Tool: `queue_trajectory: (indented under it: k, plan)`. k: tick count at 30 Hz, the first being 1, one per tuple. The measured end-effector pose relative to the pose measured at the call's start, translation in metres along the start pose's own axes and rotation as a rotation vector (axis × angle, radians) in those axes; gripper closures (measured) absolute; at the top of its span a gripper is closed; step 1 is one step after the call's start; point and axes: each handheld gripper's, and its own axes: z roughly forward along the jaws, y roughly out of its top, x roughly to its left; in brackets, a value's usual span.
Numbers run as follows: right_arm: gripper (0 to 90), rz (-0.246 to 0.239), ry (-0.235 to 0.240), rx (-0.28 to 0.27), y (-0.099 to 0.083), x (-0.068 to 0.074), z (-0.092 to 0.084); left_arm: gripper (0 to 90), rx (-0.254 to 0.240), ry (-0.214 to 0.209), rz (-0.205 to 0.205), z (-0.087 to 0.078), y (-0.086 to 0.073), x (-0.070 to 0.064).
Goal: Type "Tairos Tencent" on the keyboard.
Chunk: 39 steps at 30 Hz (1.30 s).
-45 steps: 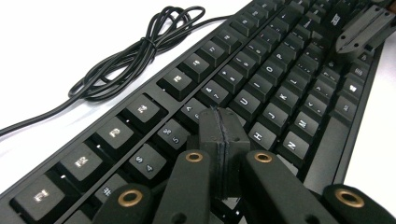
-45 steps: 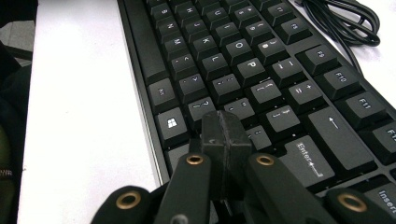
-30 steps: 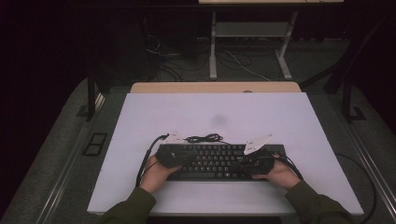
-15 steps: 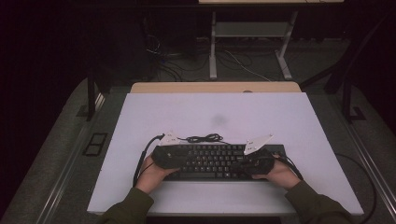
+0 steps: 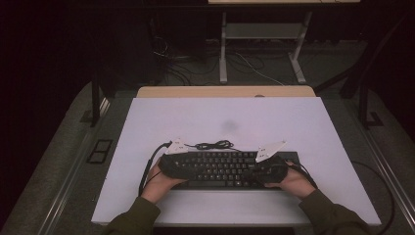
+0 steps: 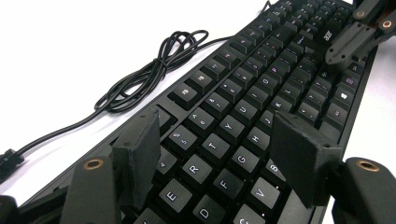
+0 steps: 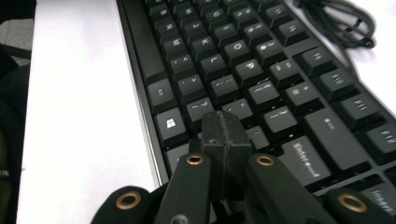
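Keyboard [image 5: 222, 169], black, full-size, lying flat on the white table [image 5: 225, 120] close to its near edge and parallel to it, roughly midway between the left and right edges. Keycaps carry pale legends; a Windows key shows near the keyboard's front edge in the right gripper view.

Cable [image 5: 213, 145], black, bundled in a loose coil on the table just behind the keyboard's rear edge, left of centre; in the left gripper view one strand trails away from the coil toward the lower left corner of the picture.

Left gripper [image 6: 219, 144], held in the person's left hand [image 5: 159, 183] at the keyboard's left end. Jaws stand apart and have just been opening; they hang over the letter keys, with rows of keys visible in the gap, and neither pad presses on anything that can be seen.

Right gripper [image 7: 225, 135], held in the person's right hand [image 5: 293, 182] at the keyboard's right end. Jaws closed tight, pad against pad, nothing between them; the closed tips sit over the bottom key row near the Windows key. Whether the tips touch a key cannot be told
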Motion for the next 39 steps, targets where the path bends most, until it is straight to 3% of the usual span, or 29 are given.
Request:
queue_trajectory:
  k: [7, 13, 20, 39]
  plan:
    - [84.1, 0.021, 0.022, -0.063, 0.003, -0.003, -0.005, 29.6, -0.010, -0.002, -0.001, -0.002, -0.001, 0.001]
    - [64.9, 0.054, 0.014, -0.100, 0.007, -0.004, -0.004, 26.4, -0.017, 0.000, 0.000, -0.004, -0.003, 0.002]
    - [42.8, 0.080, -0.035, -0.135, 0.011, -0.007, -0.002, 25.3, -0.028, 0.008, -0.010, -0.007, -0.006, 0.003]
    - [35.7, 0.090, -0.053, -0.164, 0.020, -0.012, 0.005, 25.4, -0.034, 0.031, -0.025, -0.016, -0.013, 0.006]
